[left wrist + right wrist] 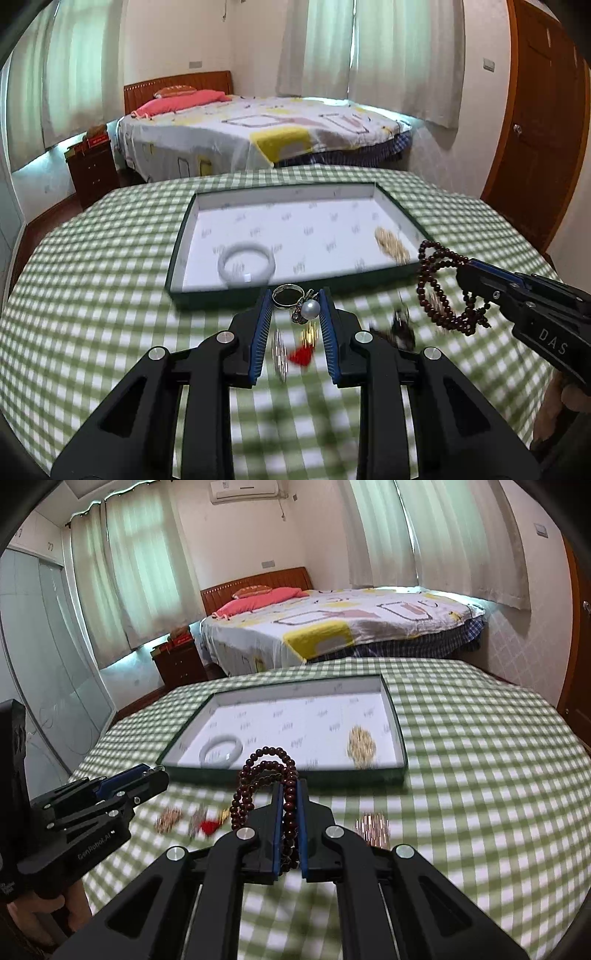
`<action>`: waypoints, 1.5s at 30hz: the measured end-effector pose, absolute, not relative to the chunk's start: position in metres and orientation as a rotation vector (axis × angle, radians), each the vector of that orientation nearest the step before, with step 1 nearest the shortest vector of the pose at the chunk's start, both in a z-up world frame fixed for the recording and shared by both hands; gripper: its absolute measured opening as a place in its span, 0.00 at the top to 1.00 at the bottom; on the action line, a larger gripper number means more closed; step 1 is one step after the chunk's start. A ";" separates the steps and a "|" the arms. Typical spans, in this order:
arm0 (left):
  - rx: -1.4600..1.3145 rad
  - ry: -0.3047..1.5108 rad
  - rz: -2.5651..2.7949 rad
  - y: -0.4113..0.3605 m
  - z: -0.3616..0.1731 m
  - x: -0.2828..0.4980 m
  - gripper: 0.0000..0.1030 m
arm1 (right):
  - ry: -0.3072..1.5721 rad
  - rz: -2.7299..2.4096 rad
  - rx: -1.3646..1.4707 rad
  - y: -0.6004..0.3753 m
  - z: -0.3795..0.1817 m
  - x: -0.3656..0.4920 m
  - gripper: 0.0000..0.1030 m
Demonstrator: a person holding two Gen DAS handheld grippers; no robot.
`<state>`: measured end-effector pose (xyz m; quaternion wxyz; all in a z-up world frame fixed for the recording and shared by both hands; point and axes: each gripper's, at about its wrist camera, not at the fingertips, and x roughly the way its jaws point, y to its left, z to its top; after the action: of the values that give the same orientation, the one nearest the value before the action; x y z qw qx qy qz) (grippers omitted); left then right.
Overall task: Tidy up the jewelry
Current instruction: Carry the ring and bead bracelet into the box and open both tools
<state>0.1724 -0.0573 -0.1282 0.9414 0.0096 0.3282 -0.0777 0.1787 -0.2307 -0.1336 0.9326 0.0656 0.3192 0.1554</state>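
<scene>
The pearl ring is pinched between the pads of the left gripper and the dark bead strand is clamped in the right gripper, both raised near the tray, probably for placing inside.

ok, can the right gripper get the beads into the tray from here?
Probably yes. The right gripper is shut on the beads, held above the cloth just short of the tray. Nothing stands between; the bangle and gold chain leave bare floor mid-tray.
</scene>
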 end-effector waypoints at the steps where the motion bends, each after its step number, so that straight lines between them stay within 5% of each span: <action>1: 0.018 0.664 -0.160 -0.058 -0.125 0.181 0.75 | 0.649 0.319 0.137 -0.230 -0.132 0.185 0.93; 19: 0.013 0.775 -0.125 -0.080 -0.169 0.311 0.75 | 0.747 0.294 0.122 -0.218 -0.168 0.304 0.93; 34: 0.037 0.887 -0.103 -0.088 -0.204 0.338 0.74 | 0.851 0.295 0.075 -0.214 -0.200 0.320 0.91; 37: 0.044 0.887 -0.108 -0.088 -0.205 0.336 0.71 | 0.857 0.294 0.077 -0.215 -0.203 0.321 0.81; 40: 0.048 0.884 -0.115 -0.090 -0.204 0.336 0.58 | 0.852 0.294 0.088 -0.215 -0.202 0.319 0.67; 45: 0.055 0.851 -0.105 -0.092 -0.198 0.332 0.46 | 0.837 0.288 0.090 -0.218 -0.197 0.317 0.64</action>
<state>0.3320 -0.0918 -0.1985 0.9090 0.0268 0.4127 -0.0510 0.3171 -0.2184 -0.1970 0.9027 0.0436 0.4048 0.1394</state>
